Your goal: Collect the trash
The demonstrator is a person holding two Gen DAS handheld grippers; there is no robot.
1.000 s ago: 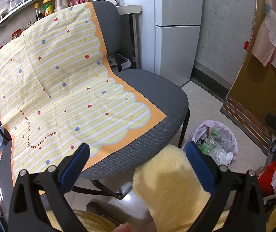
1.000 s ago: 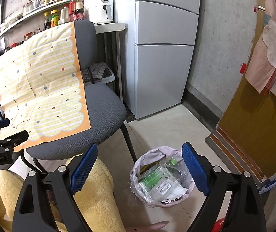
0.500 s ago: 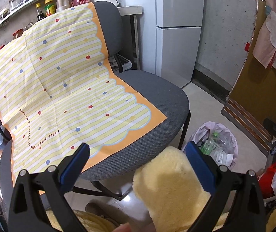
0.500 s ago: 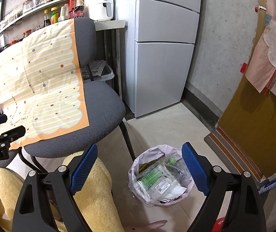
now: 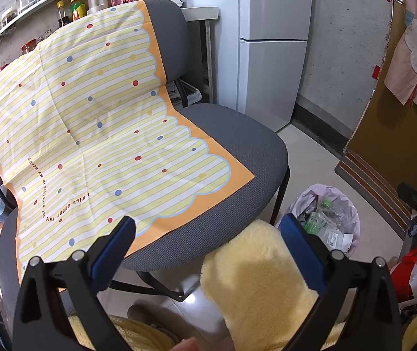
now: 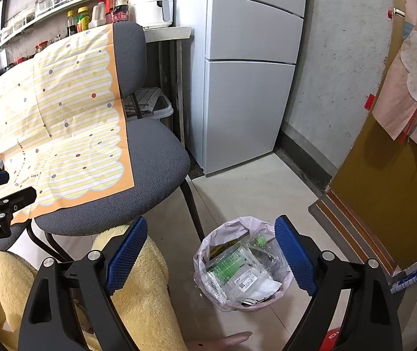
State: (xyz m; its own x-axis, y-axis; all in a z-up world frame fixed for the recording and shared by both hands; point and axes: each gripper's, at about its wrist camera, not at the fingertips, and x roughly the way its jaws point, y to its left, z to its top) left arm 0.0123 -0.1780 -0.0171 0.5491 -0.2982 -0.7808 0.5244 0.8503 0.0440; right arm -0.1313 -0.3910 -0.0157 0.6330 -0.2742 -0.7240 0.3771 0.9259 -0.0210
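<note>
Little has shifted: both hand-held grippers hold level, jaws spread, empty. Left hand-held gripper (image 5: 207,232) faces the chair (image 5: 237,134); trash bin (image 6: 242,266) sits just ahead of right hand-held gripper (image 6: 211,242).

Open floor (image 6: 255,187) rings the trash bin (image 6: 231,301); the chair (image 6: 155,169) and fluffy knee (image 6: 147,292) crowd its left.

A small round bin lined with a pale pink plastic bag (image 6: 242,263) stands upright on the tiled floor beside the chair. It is filled with crumpled clear plastic wrappers with green print (image 6: 231,272).
</note>
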